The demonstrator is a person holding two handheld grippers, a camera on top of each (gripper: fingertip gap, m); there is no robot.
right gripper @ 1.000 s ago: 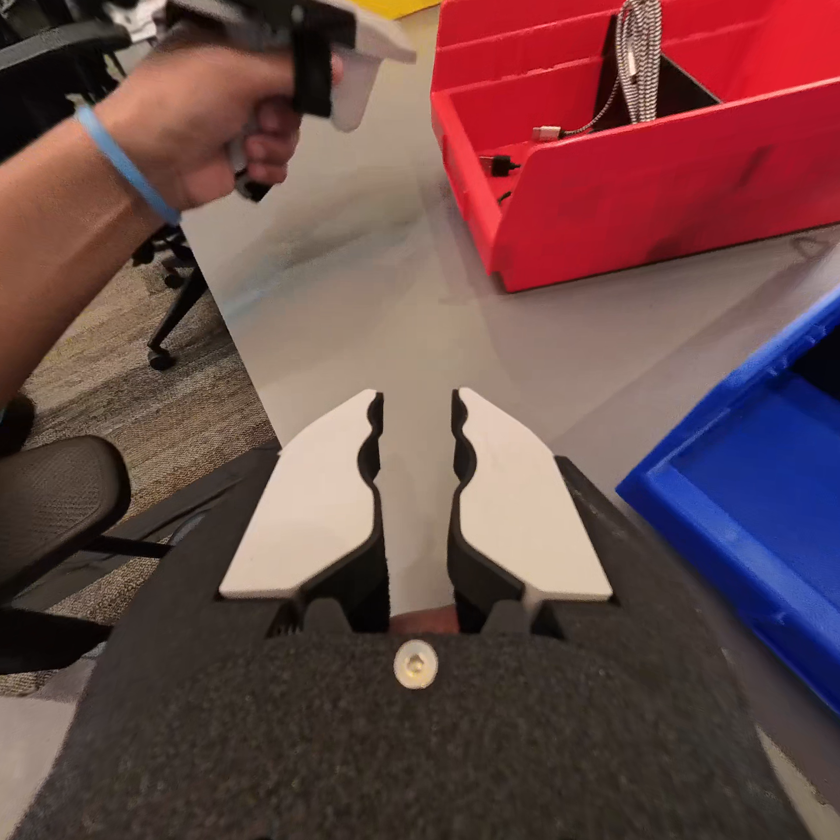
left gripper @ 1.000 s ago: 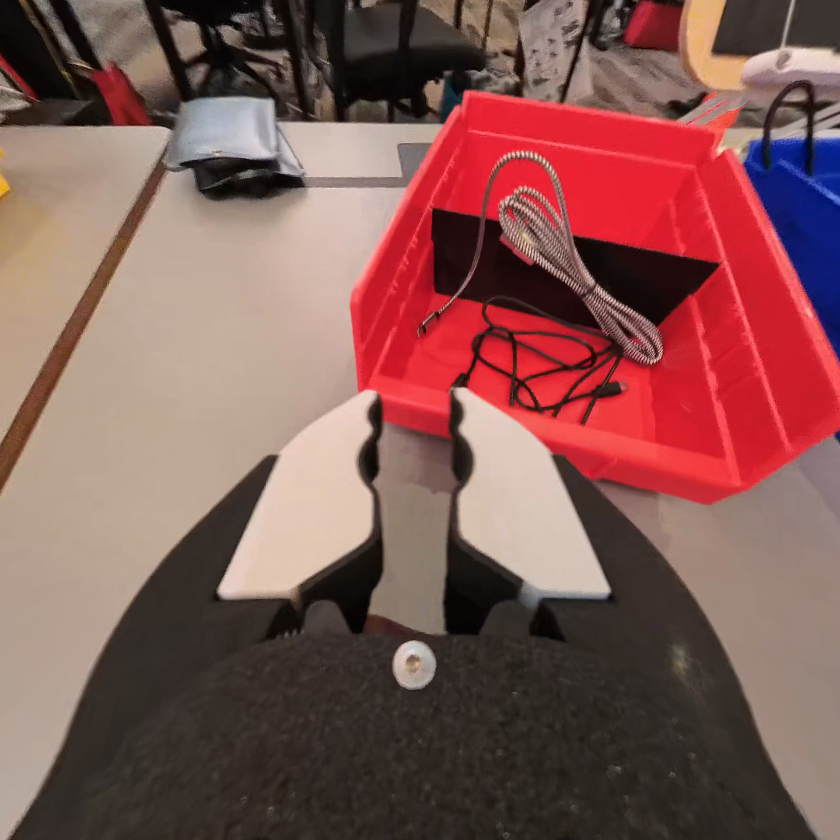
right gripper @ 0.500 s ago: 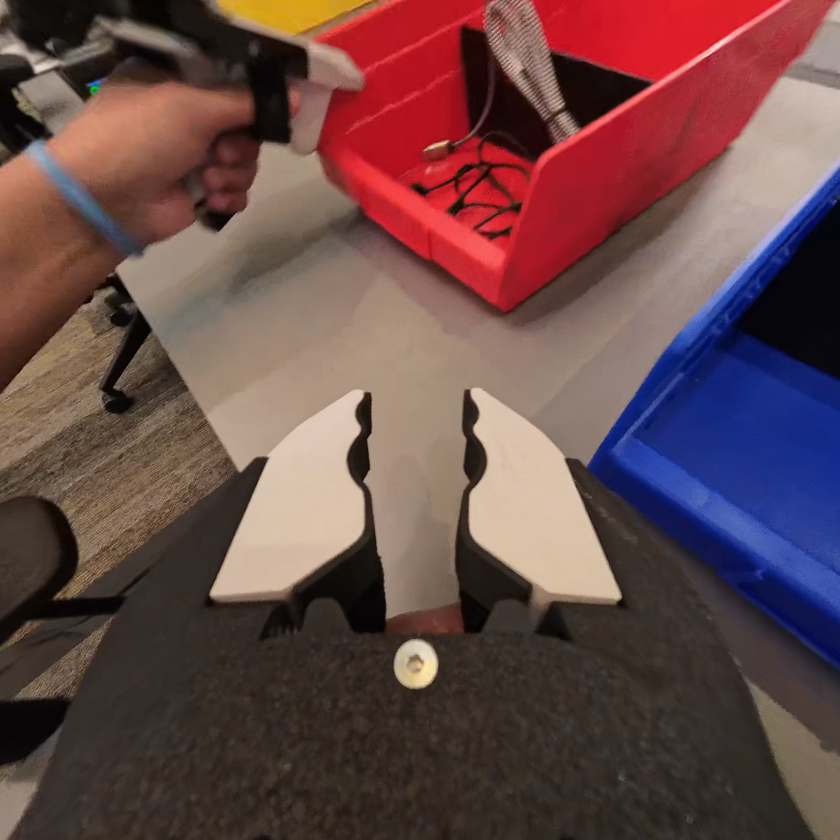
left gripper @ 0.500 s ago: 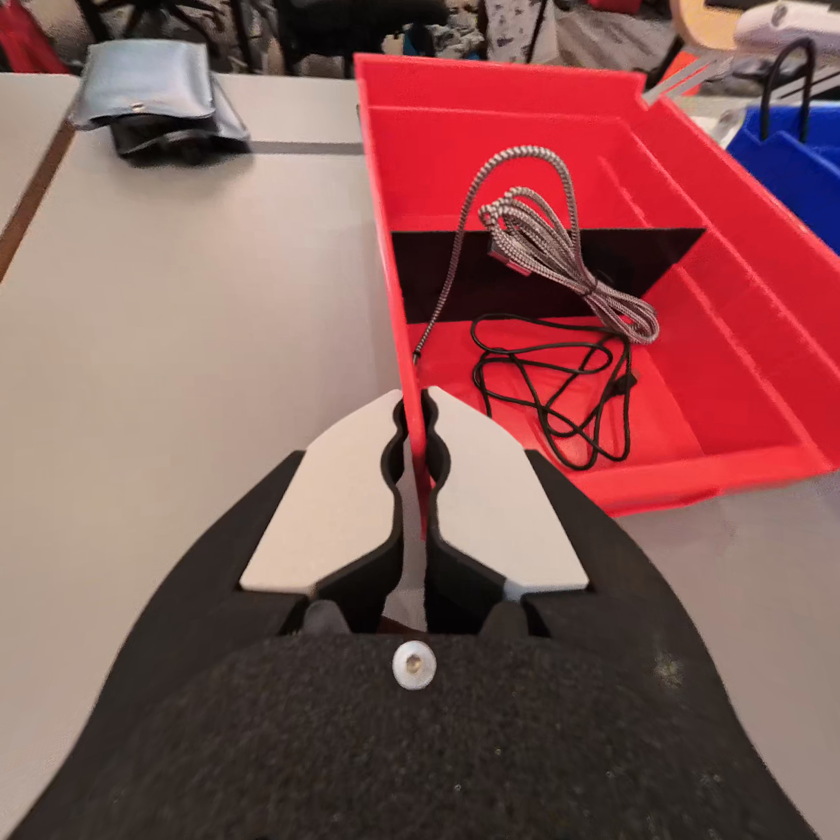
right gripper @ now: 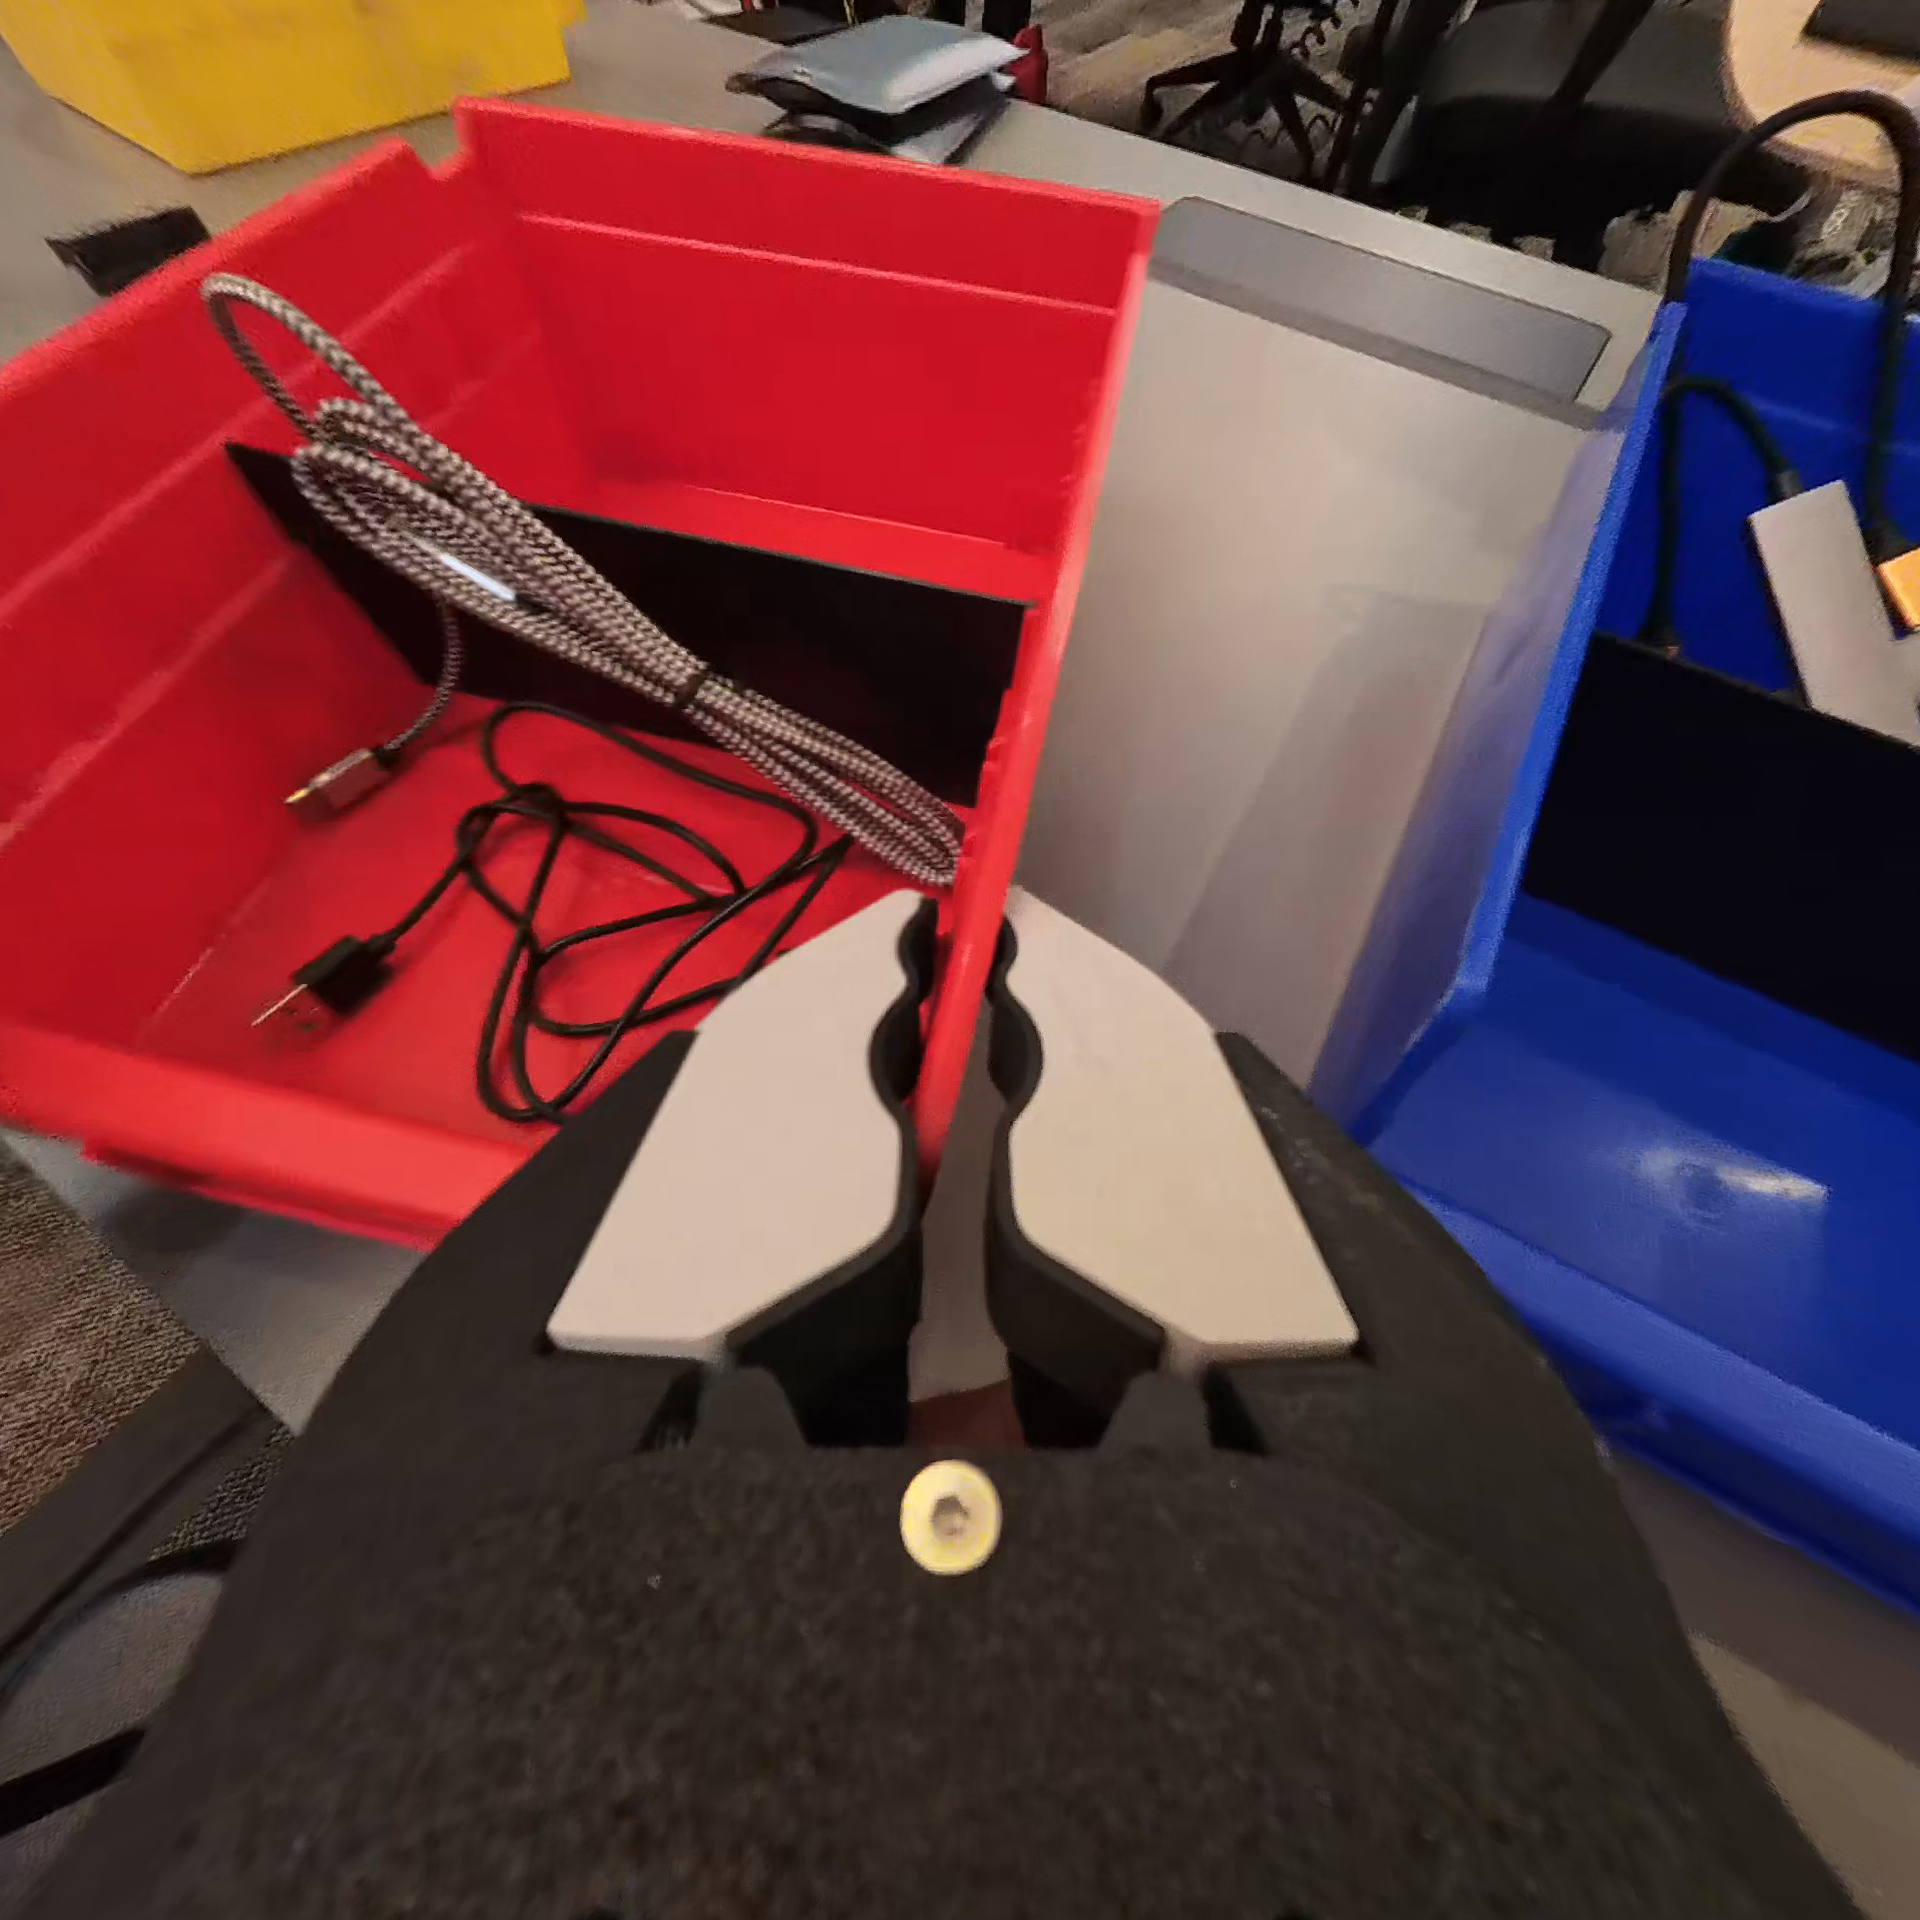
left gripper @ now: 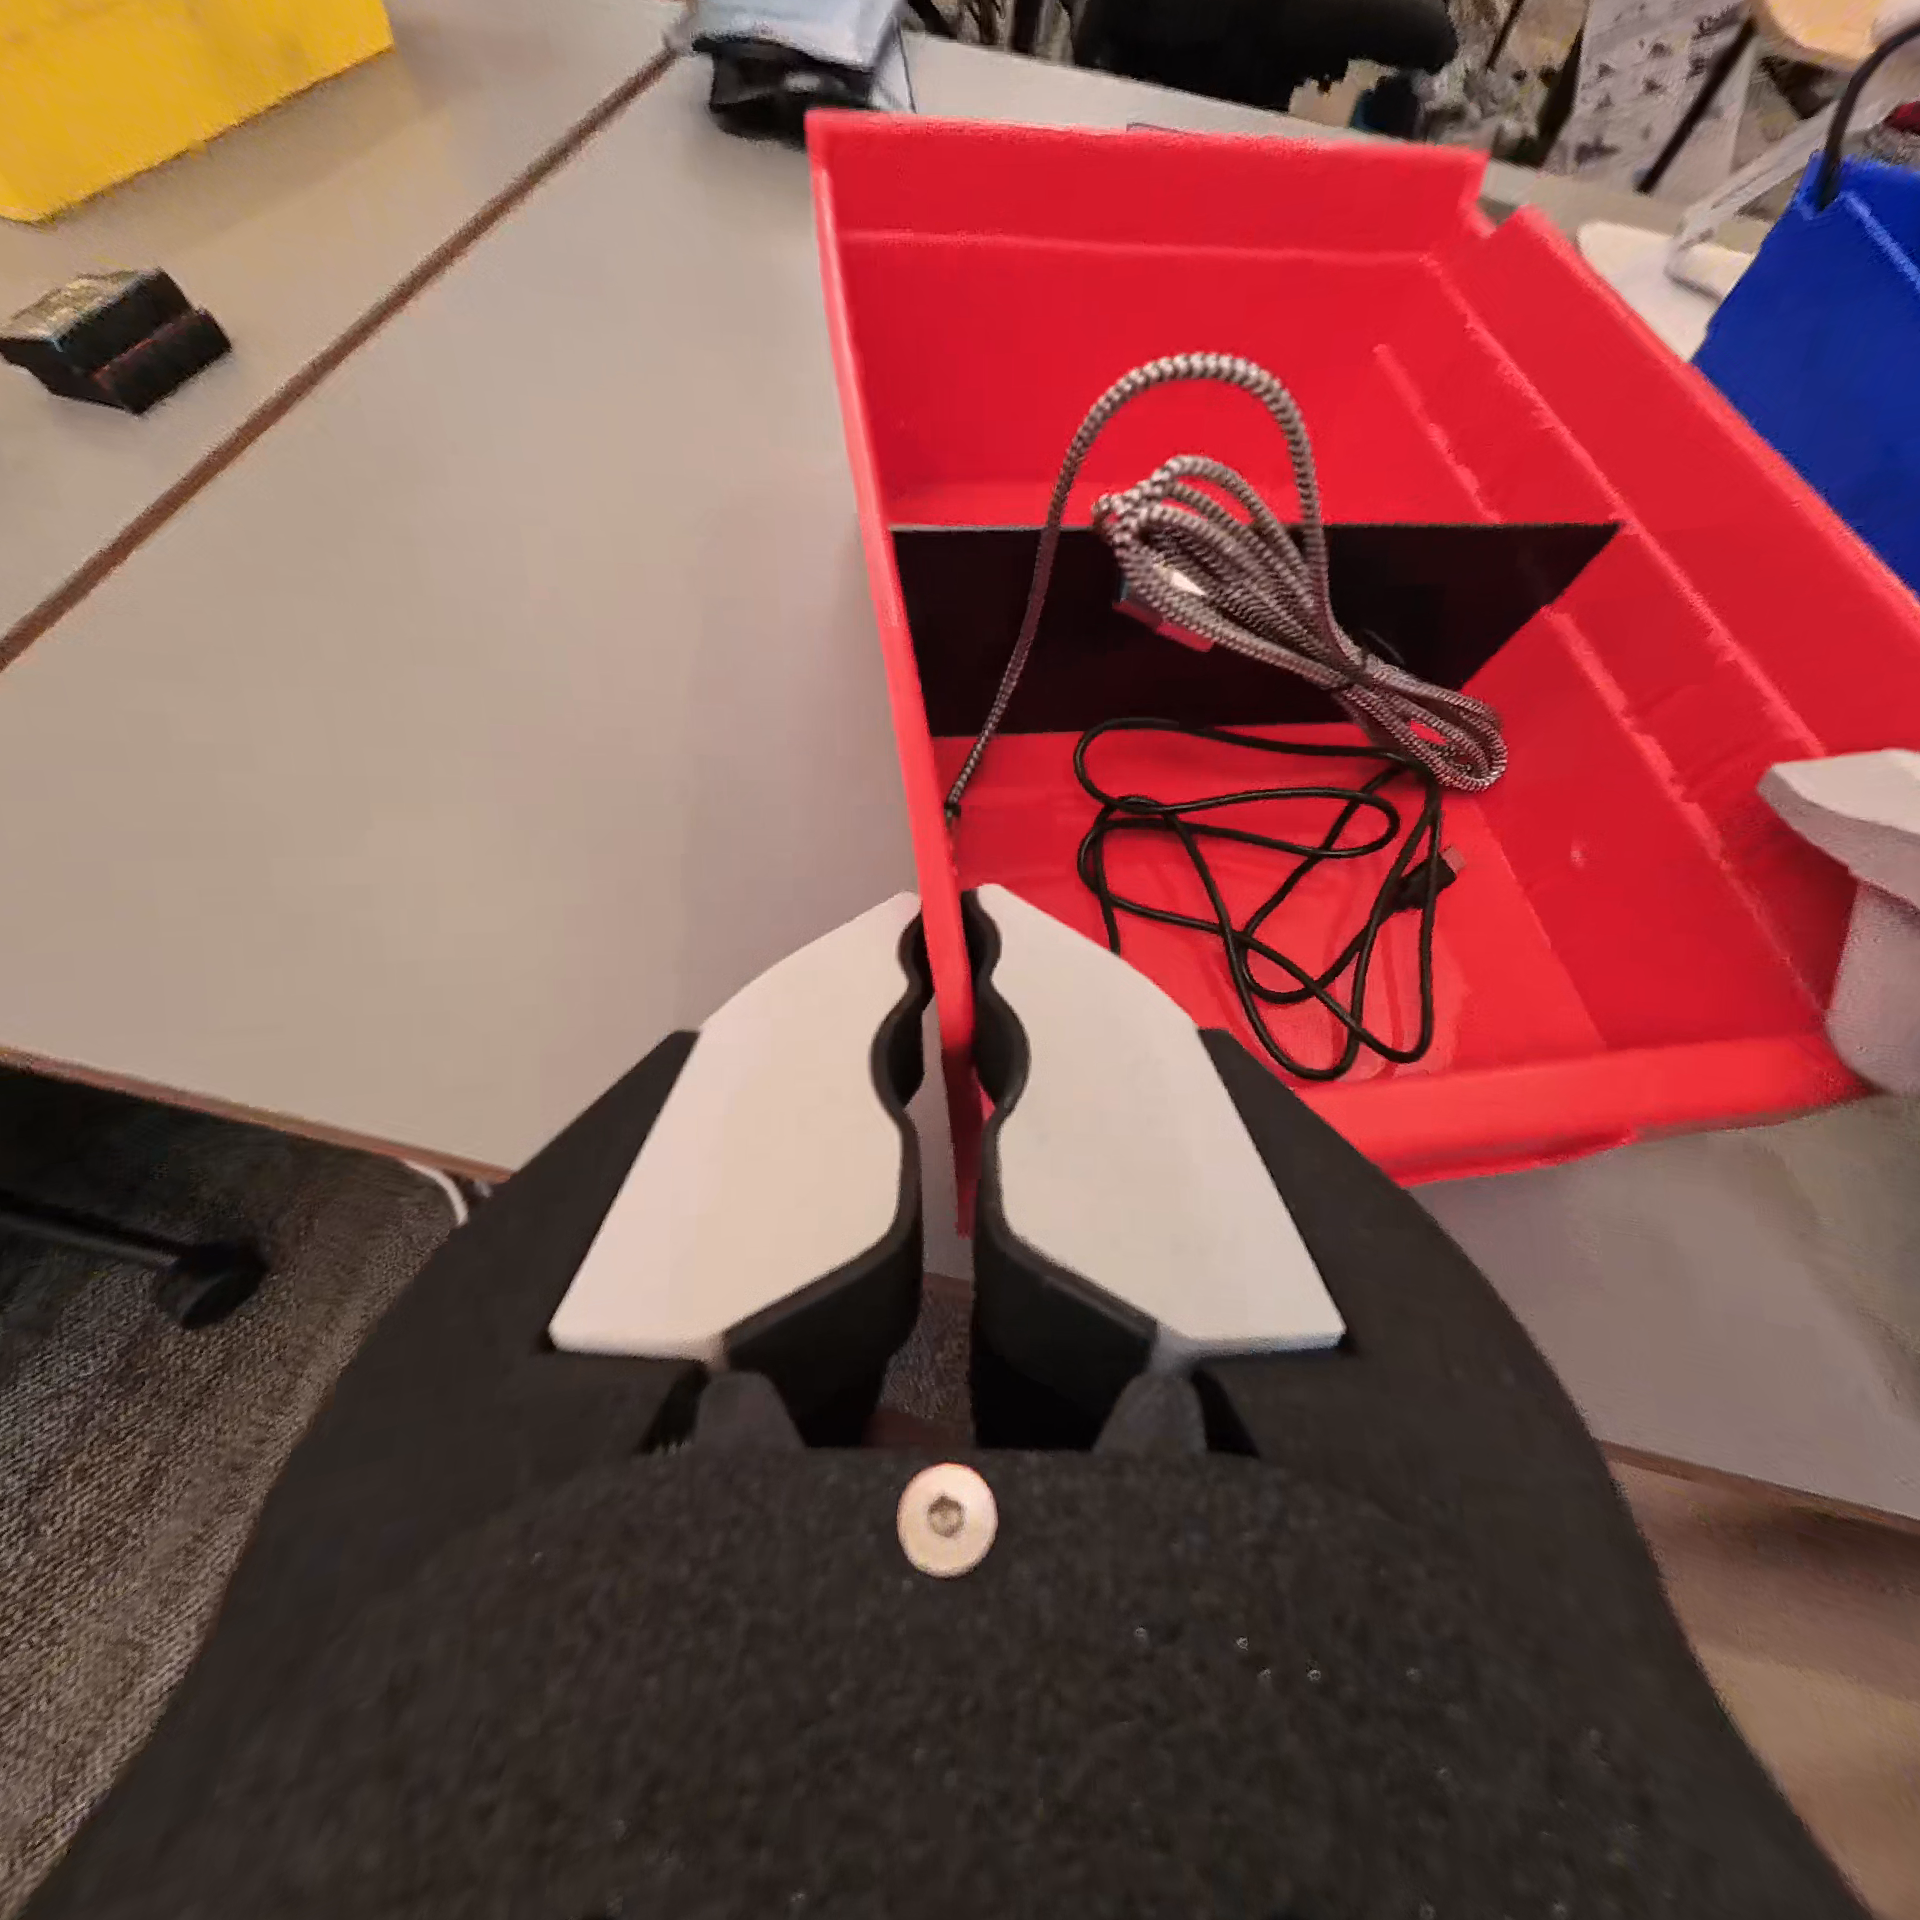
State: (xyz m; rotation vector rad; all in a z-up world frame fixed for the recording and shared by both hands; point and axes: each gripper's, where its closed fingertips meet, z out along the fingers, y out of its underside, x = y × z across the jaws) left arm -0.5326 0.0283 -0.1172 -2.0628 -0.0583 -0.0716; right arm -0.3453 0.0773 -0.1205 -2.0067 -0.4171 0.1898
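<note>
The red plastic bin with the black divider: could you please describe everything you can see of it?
The open-topped red plastic bin rests on the grey table beside a blue plastic bin. A black divider panel crosses it; a braided grey cable drapes over this and a thin black cable lies in front. The left gripper and right gripper clamp opposite side walls.

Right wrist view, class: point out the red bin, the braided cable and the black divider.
red bin (right gripper: pixel 821 343), right wrist view, on its inner far wall.
braided cable (right gripper: pixel 582 613), right wrist view, on the bundled middle strands.
black divider (right gripper: pixel 831 665), right wrist view, on its flat near face.
</note>
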